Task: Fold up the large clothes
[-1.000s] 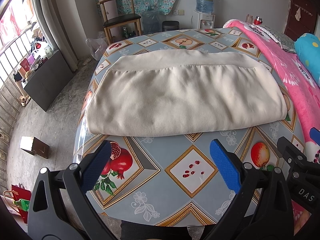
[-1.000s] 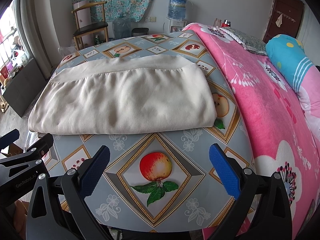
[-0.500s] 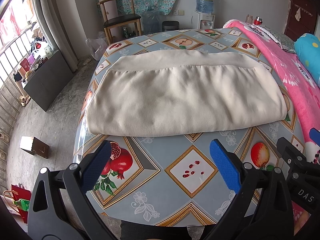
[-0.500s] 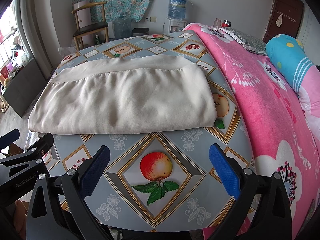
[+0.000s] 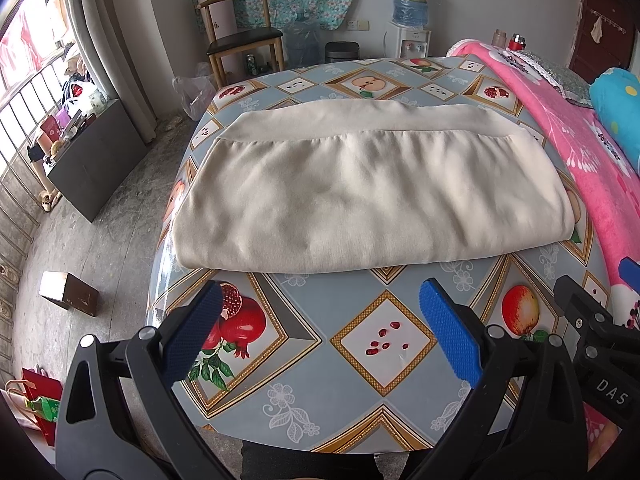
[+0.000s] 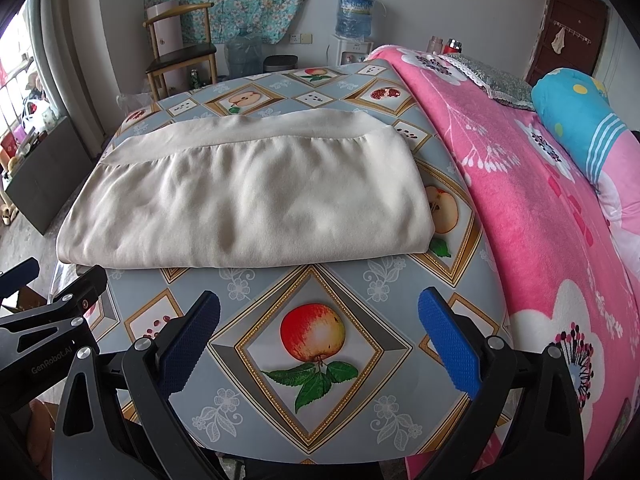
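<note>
A cream garment (image 5: 360,196) (image 6: 248,196) lies folded into a wide flat rectangle on the table (image 5: 304,384) (image 6: 248,292), a ribbed band along its far edge. My left gripper (image 5: 320,320) is open above the near table edge, short of the garment's near fold, nothing between its blue pads (image 5: 448,336). My right gripper (image 6: 318,328) is also open, over the printed apple, a little back from the fold. Each gripper's black frame shows at the side of the other's view.
A pink flowered blanket (image 6: 540,200) on a bed borders the table's right side, with a blue pillow (image 6: 580,120). A wooden chair (image 5: 240,40), water dispenser (image 5: 410,16) and bin stand beyond. On the floor at left are a small box (image 5: 68,292) and a dark cabinet (image 5: 96,156).
</note>
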A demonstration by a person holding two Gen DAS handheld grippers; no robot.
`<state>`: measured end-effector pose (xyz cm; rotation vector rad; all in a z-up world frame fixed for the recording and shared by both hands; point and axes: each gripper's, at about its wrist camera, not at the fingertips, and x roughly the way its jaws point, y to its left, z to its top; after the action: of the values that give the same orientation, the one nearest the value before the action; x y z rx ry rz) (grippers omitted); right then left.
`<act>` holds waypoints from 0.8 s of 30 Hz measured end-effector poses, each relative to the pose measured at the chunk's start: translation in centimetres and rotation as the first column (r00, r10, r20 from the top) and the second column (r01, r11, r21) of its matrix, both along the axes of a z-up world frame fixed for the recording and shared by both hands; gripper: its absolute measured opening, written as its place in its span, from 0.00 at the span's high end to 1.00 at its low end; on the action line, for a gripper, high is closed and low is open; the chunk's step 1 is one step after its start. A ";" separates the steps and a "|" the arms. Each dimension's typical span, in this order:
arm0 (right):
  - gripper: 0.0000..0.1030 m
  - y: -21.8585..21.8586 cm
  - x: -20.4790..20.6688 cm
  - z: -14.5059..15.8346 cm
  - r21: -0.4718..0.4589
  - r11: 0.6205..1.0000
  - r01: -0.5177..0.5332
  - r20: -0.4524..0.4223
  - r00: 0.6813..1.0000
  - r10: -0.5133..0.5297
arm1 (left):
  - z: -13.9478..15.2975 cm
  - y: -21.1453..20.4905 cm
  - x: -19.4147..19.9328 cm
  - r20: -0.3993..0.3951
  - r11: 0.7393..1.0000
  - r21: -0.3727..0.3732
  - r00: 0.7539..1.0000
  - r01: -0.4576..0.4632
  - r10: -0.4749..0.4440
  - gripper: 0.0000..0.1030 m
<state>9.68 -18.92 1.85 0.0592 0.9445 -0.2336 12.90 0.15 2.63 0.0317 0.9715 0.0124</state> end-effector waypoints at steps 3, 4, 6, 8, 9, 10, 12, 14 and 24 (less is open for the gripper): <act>0.06 0.0 0.0 0.0 -0.001 1.000 -0.001 0.000 1.000 0.001 | 0.0 0.0 0.0 0.000 1.000 0.000 1.000 0.002 -0.002 0.08; 0.06 0.1 0.0 0.0 0.000 1.000 0.000 0.000 1.000 0.000 | 0.0 0.0 0.0 -0.001 1.000 0.000 1.000 0.001 -0.001 0.08; 0.06 -0.1 0.0 0.0 -0.001 1.000 -0.001 0.000 1.000 0.001 | 0.0 0.0 0.0 0.000 1.000 0.000 1.000 0.001 -0.001 0.08; 0.06 0.1 0.0 0.0 -0.001 1.000 -0.001 -0.001 1.000 0.001 | 0.0 0.0 0.0 0.000 1.000 0.001 1.000 0.000 0.000 0.08; 0.06 0.1 0.0 0.0 -0.001 1.000 -0.001 0.000 1.000 0.001 | 0.0 0.0 0.0 0.000 1.000 0.000 1.000 0.000 0.000 0.08; 0.06 0.0 0.0 0.0 -0.001 1.000 -0.001 0.000 1.000 0.001 | 0.0 0.0 0.0 0.000 1.000 0.000 1.000 0.000 0.000 0.08; 0.06 0.0 0.0 0.0 -0.001 1.000 0.000 0.000 1.000 0.000 | 0.0 0.0 0.0 -0.001 1.000 0.001 1.000 0.000 0.000 0.08; 0.06 0.0 0.0 -0.1 -0.001 1.000 0.000 -0.001 1.000 0.000 | -0.1 0.0 0.0 -0.001 1.000 0.001 1.000 0.000 0.000 0.08; 0.06 0.0 0.1 -0.1 0.002 1.000 0.002 -0.003 1.000 -0.002 | -0.1 0.0 0.0 -0.001 1.000 0.002 1.000 0.002 -0.002 0.08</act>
<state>9.73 -18.87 1.78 0.0618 0.9480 -0.2342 12.91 0.10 2.56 0.0343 0.9726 0.0108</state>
